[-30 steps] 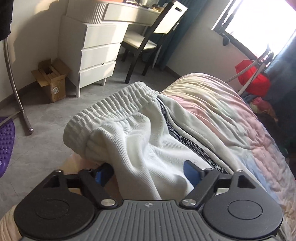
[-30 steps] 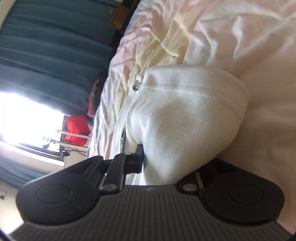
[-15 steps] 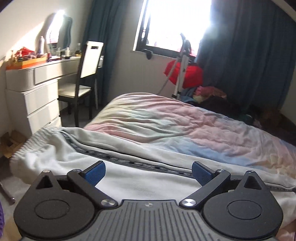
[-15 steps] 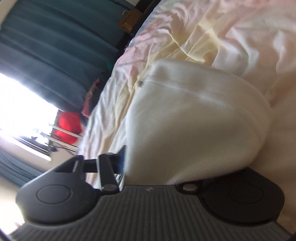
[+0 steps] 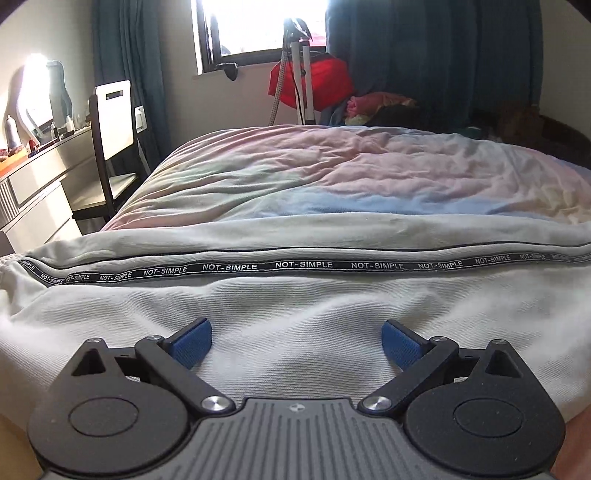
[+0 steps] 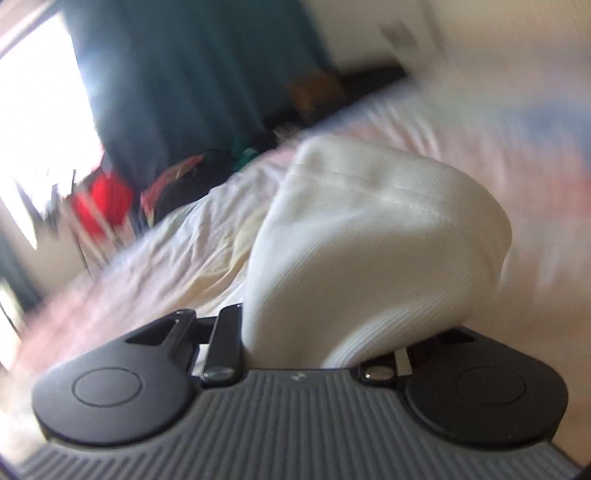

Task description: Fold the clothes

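Across the near edge of the bed, the pale grey trousers lie stretched sideways. Over them the left gripper has its fingers spread wide, empty; the right gripper is clamped on a bunched end of the trousers. One-handed pulling could drag the cloth askew, I'd guess, or slide it off the quilt's rumpled slope. Beyond stand a chair, dark curtains and a bright window.

ahead: bare bedspread | left: chair beside bed | far: tripod, clothes pile
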`<state>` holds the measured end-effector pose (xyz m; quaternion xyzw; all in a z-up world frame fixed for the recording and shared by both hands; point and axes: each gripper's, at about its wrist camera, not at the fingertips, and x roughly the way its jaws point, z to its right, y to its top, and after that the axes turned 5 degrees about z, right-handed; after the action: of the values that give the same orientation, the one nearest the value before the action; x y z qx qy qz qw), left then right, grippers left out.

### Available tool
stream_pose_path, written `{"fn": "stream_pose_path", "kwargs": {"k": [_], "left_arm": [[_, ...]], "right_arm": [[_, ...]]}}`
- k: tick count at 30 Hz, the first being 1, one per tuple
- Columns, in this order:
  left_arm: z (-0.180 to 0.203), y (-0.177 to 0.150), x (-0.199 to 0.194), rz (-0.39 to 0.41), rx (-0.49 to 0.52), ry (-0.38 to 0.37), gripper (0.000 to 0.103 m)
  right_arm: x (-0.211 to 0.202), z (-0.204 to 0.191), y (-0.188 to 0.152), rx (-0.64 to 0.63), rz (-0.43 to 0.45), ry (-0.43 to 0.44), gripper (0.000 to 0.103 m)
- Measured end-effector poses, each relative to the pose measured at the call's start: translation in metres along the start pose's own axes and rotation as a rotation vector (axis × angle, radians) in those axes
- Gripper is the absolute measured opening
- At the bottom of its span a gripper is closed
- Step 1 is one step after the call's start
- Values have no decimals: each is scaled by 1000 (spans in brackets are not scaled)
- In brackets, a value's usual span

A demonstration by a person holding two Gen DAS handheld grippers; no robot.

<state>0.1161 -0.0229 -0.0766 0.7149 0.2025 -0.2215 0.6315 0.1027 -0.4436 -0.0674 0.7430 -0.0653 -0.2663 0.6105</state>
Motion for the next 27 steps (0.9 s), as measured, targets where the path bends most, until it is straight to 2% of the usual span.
{"fn": "stream_pose_path", "kwargs": {"k": [1, 3, 7, 10, 14, 16, 27], "left_arm": [[0, 1, -1, -3, 3, -1, 99], [-4, 5, -5, -5, -8, -17, 99], [-21, 14, -26, 29, -55, -27, 97], [-36, 21, -44, 74, -85, -23, 97], [-54, 27, -64, 125, -93, -19, 97], [-63, 29, -71, 140, -105, -33, 97], [-118, 28, -68, 144, -377, -146, 97]], "right_arm": [[-16, -26, 0, -148, 64, 7, 31], [-46, -70, -4, -345, 165, 65, 29], [-102, -148, -24, -621, 289, 216, 24], [-139, -198, -55, -776, 320, 348, 24], [-167, -250, -125, -1004, 264, 470, 23], [-171, -258, -131, -1016, 266, 475, 23], [-175, -273, -109, -869, 324, 409, 23]]}}
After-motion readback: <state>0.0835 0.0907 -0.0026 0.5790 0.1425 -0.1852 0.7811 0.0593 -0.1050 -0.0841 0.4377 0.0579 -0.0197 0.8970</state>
